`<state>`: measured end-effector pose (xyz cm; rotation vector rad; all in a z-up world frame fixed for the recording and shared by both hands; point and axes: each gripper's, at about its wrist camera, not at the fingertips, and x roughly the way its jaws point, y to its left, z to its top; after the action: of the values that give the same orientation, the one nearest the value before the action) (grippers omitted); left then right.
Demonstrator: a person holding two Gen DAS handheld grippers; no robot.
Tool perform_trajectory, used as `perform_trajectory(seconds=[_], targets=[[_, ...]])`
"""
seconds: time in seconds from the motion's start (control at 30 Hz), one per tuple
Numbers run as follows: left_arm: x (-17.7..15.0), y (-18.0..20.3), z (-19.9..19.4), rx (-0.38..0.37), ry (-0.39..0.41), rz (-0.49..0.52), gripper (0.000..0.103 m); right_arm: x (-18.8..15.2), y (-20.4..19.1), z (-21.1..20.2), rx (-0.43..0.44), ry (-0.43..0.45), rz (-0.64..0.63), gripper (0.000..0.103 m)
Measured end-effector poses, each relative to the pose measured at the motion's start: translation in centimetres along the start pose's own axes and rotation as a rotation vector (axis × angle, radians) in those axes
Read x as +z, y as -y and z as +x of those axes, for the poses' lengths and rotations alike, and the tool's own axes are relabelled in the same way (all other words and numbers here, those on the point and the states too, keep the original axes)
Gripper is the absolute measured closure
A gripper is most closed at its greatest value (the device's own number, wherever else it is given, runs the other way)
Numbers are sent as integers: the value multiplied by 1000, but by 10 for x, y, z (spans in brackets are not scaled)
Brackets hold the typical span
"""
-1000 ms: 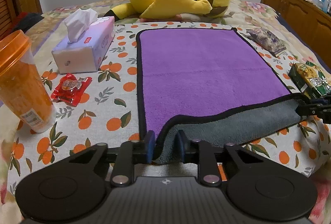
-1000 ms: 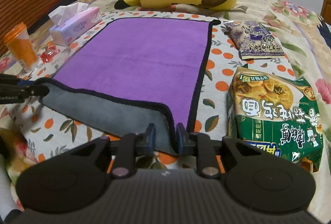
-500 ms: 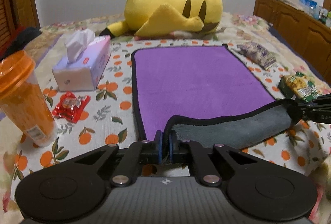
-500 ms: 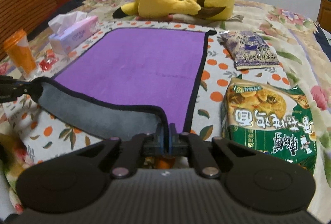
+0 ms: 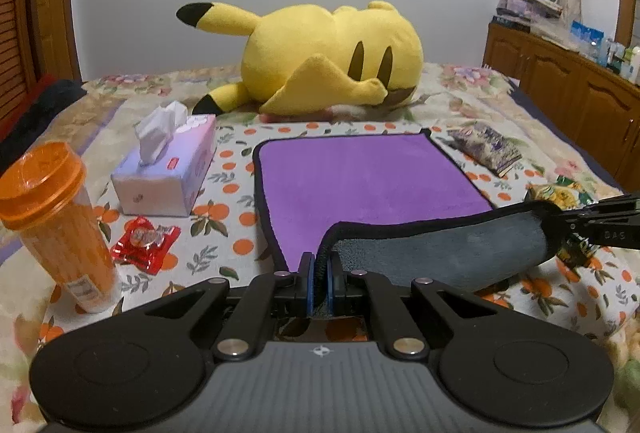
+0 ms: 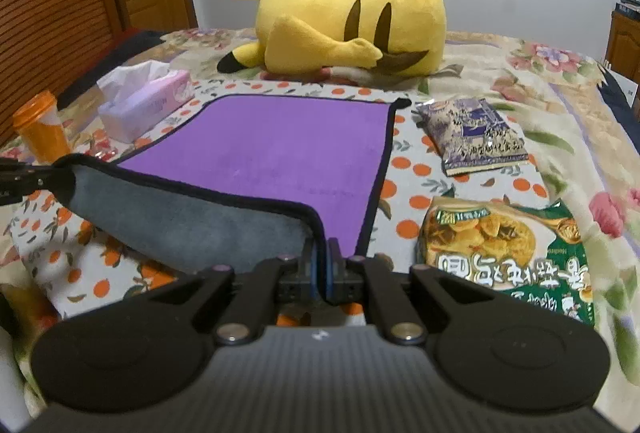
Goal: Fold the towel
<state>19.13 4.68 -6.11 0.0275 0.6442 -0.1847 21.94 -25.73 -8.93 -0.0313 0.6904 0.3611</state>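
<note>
The near left corner of the soft purple microfibre towel with black trim and grey underside (image 5: 368, 177) is clamped between the closed fingers of the left gripper (image 5: 319, 283). The near right corner is clamped likewise by the right gripper (image 6: 322, 275). The far part is spread on the orange-patterned bed cover (image 5: 224, 201). Light, limp cloth is judged to sag between holds, so the corners are best kept gripped.

Your purple microfibre towel with black piping and a grey underside (image 5: 372, 181) (image 6: 276, 149) lies spread on the bed's orange-print cloth, its far edge near the headboard end flat. Its near edge is raised off the cloth and curled toward the far edge, showing a band of grey underside. Both near corners are pinched up, one at each end of that raised edge.
</note>
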Motion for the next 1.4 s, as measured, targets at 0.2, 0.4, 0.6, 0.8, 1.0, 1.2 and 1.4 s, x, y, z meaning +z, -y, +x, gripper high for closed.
perform_trajectory(seconds=[0.2,0.4,0.6,0.8,1.0,1.2,1.4], targets=[[4,1,-5,-6,26,-2,96,3,0,-3,4,28,-3,98],[8,0,-10,-9,50,-13,96,5,2,-3,4,43,-3,98],[10,-1,-6,-6,51,-9,96,6,4,1,4,50,-10,98],[12,-1,-1,-3,49,-3,96,7,5,6,2,44,-19,98],[16,-1,7,-5,47,9,96,9,5,13,2,38,-31,98],[22,0,14,-10,55,20,96,11,7,20,-3,36,-37,98],[26,0,21,-12,58,31,96,16,9,25,-4,48,-51,98]])
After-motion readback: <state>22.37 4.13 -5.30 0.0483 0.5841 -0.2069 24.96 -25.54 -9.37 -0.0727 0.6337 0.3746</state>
